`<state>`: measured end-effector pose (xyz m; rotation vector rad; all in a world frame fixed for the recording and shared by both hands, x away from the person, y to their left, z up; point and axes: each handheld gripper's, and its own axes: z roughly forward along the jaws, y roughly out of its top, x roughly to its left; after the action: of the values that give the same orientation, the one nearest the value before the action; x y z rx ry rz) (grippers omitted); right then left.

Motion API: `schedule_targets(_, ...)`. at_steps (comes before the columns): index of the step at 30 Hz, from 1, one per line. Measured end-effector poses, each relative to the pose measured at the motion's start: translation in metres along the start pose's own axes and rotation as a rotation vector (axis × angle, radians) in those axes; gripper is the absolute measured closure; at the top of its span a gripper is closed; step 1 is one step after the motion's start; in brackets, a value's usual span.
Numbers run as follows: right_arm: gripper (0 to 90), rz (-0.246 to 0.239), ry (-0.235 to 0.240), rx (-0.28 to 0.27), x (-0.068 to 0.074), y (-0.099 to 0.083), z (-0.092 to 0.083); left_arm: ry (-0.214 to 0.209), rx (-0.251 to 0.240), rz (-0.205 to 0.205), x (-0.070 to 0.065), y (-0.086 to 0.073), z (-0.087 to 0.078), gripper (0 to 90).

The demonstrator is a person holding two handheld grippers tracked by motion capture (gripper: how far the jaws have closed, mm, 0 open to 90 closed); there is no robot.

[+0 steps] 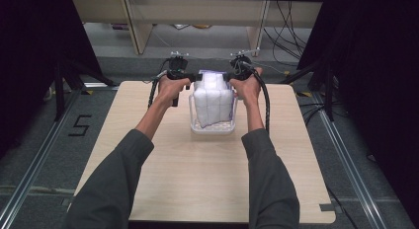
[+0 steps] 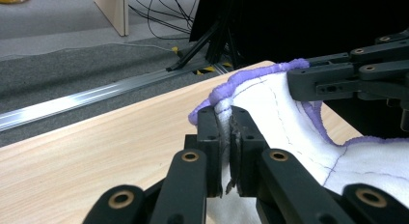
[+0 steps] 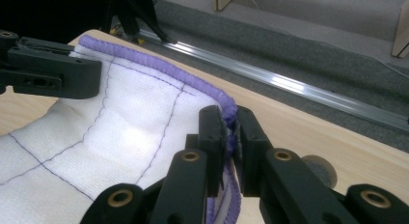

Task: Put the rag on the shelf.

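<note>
Left hand-held gripper [image 2: 226, 151] and right hand-held gripper [image 3: 230, 151] both clamped, forearms outstretched

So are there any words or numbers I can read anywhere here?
"5" - in black tape on the grey floor, left of the table.
No words or labels can be read on the white cloth, the basket or elsewhere.

Lab or recording studio setup, not a home. Light wood desk [image 1: 207, 179] stands alone on grey carpet floor [image 1: 29, 155], boxed in by black curtains [image 1: 29, 51] on both sides. Aluminium rails [image 1: 356, 174] run along the floor beside the desk. A "5" marker [image 1: 80, 125] is taped on the carpet. Loose black cables [image 1: 289, 26] trail by plain wooden furniture legs [image 1: 141, 31] at the back. Yellow-black hazard tape [image 2: 205, 69] near a stand foot.
</note>
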<state>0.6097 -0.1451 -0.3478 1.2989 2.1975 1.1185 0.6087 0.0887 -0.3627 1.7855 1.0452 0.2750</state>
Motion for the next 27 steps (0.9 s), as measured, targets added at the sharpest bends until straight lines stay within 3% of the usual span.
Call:
schedule_targets(1,83.5,0.022,0.001,0.009,0.000,-0.001,0.000,-0.003,0.000,-0.007,0.000,-0.001,0.001,83.9)
schedule_targets(3,83.4,0.003,0.008,0.003,-0.001,-0.003,0.002,0.000,0.014,-0.008,0.001,-0.004,0.002,83.9)
schedule_targets(4,83.4,0.020,0.001,0.018,0.000,-0.003,0.002,-0.001,0.020,-0.007,0.002,-0.005,0.002,83.9)
schedule_targets(11,80.4,-0.021,-0.001,0.040,-0.003,-0.005,0.006,-0.006,0.041,-0.016,0.004,-0.010,0.004,82.3)
schedule_targets(13,77.6,-0.012,-0.010,0.048,-0.003,-0.006,0.005,-0.010,0.061,-0.011,0.005,-0.010,0.003,78.6)
schedule_targets(17,68.8,0.013,-0.034,0.055,-0.007,-0.006,0.001,-0.013,0.036,-0.050,0.009,-0.009,-0.003,67.5)
schedule_targets(22,63.8,0.061,-0.049,0.030,-0.012,-0.004,-0.012,0.013,0.029,-0.058,0.015,-0.006,-0.015,56.4)
schedule_targets(23,63.7,0.040,-0.053,0.025,-0.015,-0.004,-0.014,0.013,0.036,-0.054,0.016,-0.006,-0.017,54.8)
schedule_targets(27,61.4,0.069,-0.068,0.026,-0.019,-0.005,-0.024,0.016,0.051,-0.039,0.016,-0.007,-0.027,48.7)
